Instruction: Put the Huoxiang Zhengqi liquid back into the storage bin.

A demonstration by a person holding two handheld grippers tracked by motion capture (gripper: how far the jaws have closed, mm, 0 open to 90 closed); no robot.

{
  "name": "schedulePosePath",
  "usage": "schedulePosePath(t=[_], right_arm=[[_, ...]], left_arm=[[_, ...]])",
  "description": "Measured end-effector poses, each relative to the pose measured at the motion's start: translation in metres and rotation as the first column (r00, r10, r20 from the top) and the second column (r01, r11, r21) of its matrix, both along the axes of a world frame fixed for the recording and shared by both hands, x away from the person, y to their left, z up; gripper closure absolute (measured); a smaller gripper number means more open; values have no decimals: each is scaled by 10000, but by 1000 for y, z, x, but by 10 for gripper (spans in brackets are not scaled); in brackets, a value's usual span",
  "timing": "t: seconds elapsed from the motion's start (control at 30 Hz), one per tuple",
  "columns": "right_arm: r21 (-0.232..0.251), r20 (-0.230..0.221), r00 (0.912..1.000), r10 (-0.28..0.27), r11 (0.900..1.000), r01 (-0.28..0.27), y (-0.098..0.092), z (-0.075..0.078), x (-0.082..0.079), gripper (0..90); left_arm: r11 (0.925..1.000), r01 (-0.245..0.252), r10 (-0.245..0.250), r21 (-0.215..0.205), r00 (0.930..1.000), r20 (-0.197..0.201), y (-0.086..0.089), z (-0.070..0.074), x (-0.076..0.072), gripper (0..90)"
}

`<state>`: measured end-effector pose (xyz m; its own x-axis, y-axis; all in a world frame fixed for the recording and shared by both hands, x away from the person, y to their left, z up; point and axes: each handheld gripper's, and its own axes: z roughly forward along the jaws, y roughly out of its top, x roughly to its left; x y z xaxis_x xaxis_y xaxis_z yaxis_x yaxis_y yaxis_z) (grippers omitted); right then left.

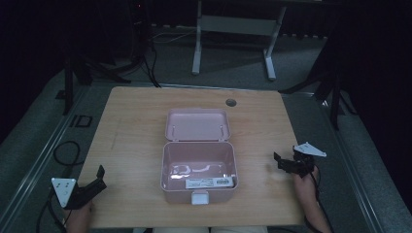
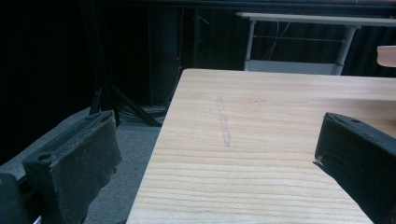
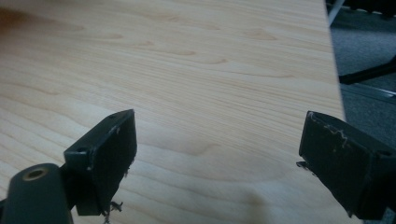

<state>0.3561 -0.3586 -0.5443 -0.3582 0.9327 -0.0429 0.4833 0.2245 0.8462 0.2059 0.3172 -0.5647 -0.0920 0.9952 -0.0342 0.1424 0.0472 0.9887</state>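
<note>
1. A pink box stands open in the middle of the table, a little toward the person's edge. Its lid is folded back flat on the far side of the box, probably so that the inside can be reached from above.
2. Inside the box, along its near wall, lies a white label; nothing else can be made out in it. A white latch sits on the near wall, facing the person.
3. The left gripper is well apart from the box, to its left, near the table's front corner. Its jaws stand wide apart and hold nothing. The hand keeps it low, and it looks along the left edge of the table.
4. The right gripper is to the right of the box, also apart from it, with released jaws and nothing between them. It points inward over bare wood.
5. Both grippers flank the box at a distance, so this looks like a waiting pose.
</note>
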Motion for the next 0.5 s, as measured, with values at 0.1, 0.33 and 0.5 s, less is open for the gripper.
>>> schedulePosePath(t=[0.1, 0.33, 0.5], right_arm=[[289, 96, 9998, -183, 9994, 180, -10, 1, -7, 110], [865, 252, 9953, -930, 9921, 905, -26, -1, -18, 110], [1107, 359, 9874, -1543, 9825, 1495, -32, -1, -20, 110]], left_arm=[[10000, 4, -4, -14, 10000, 3, 0, 0, 0, 4], [10000, -25, 25, 5, 10000, -19, 0, 0, 0, 4], [10000, -25, 25, 10, 10000, -13, 0, 0, 0, 4]])
